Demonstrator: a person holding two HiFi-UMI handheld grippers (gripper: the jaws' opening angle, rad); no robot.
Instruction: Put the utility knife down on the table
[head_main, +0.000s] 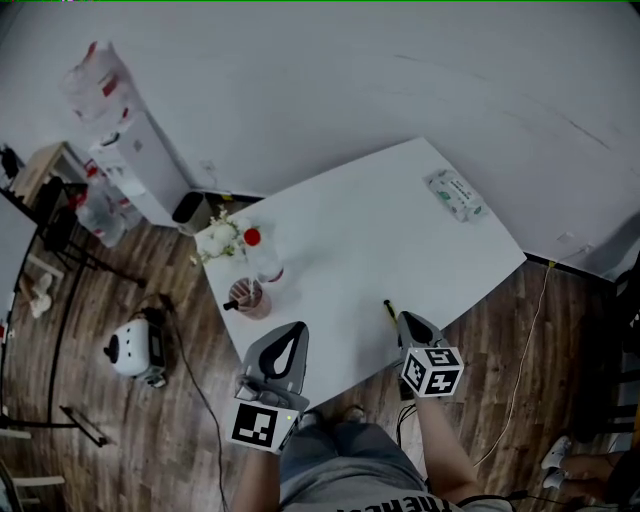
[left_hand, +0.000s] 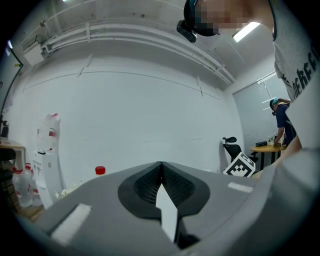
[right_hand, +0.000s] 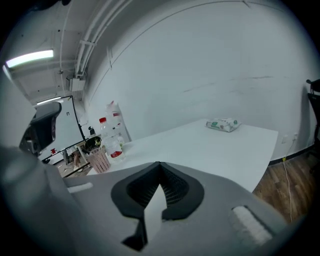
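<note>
The utility knife (head_main: 389, 310), slim and dark with a yellow end, lies on the white table (head_main: 380, 240) near its front edge. My right gripper (head_main: 406, 320) is just to the right of the knife, jaws closed together, with nothing between them in the right gripper view (right_hand: 159, 165). That view does not show the knife. My left gripper (head_main: 291, 332) hovers over the table's front left corner, also shut and empty (left_hand: 161, 165).
A pink pen basket (head_main: 247, 296), a red-capped bottle (head_main: 262, 255) and small flowers (head_main: 218, 238) crowd the table's left end. A wipes packet (head_main: 455, 193) lies at the far right corner. On the floor at the left stand a white appliance (head_main: 135, 350) and a water dispenser (head_main: 120, 135).
</note>
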